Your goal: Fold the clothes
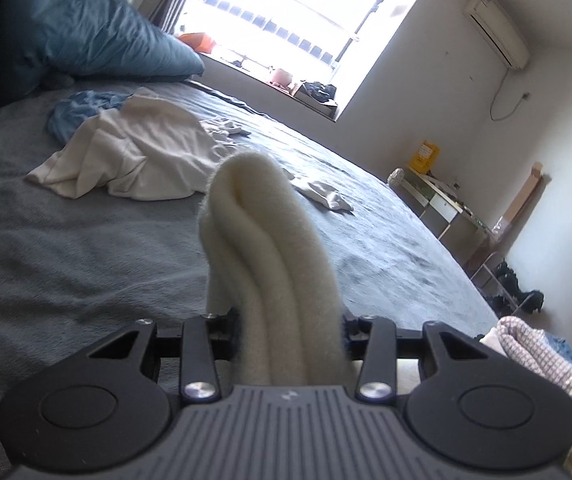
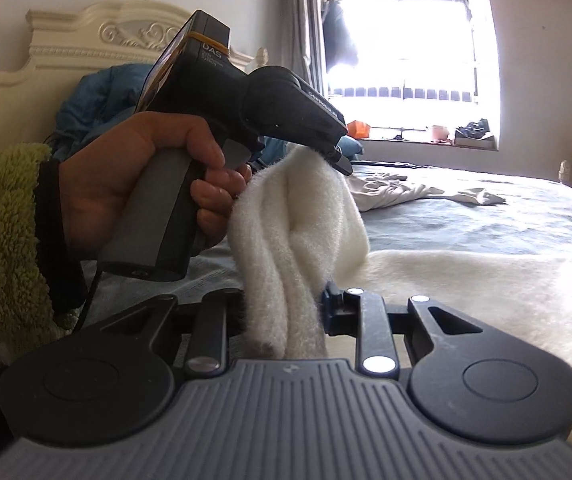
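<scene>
One bed (image 1: 86, 248) under a grey-blue cover fills most of both views, backed by one cream carved headboard (image 2: 86, 40) and lit by one bright window (image 1: 297, 20). One cream fleece garment (image 2: 301, 232), the largest piece of clothing in sight, lies spread on the cover at the right of the right wrist view and rises in thick bunched folds between two grippers. One blue pillow (image 1: 66, 28) leans at the head of the bed. One white shirt (image 1: 138, 152) lies crumpled in the middle of the bed, touching one rumpled blue garment (image 1: 78, 108) toward the pillow. Two smaller white pieces (image 1: 325, 196) rest farther along the cover, well apart from the fleece, and one pink checked cloth (image 1: 537, 352) sits folded at the bed's near corner.

The left gripper (image 1: 286, 320) has its fingers closed to a narrow gap on a doubled roll of the fleece, which stands up past them; in the right wrist view the same gripper (image 2: 337, 156) pinches the top of the raised fold, held by one hand (image 2: 134, 184) in a green fuzzy sleeve (image 2: 2, 232). The right gripper (image 2: 282, 312) has its fingers narrow too, clamped on the lower part of the same bunch, just beside the bed cover
</scene>
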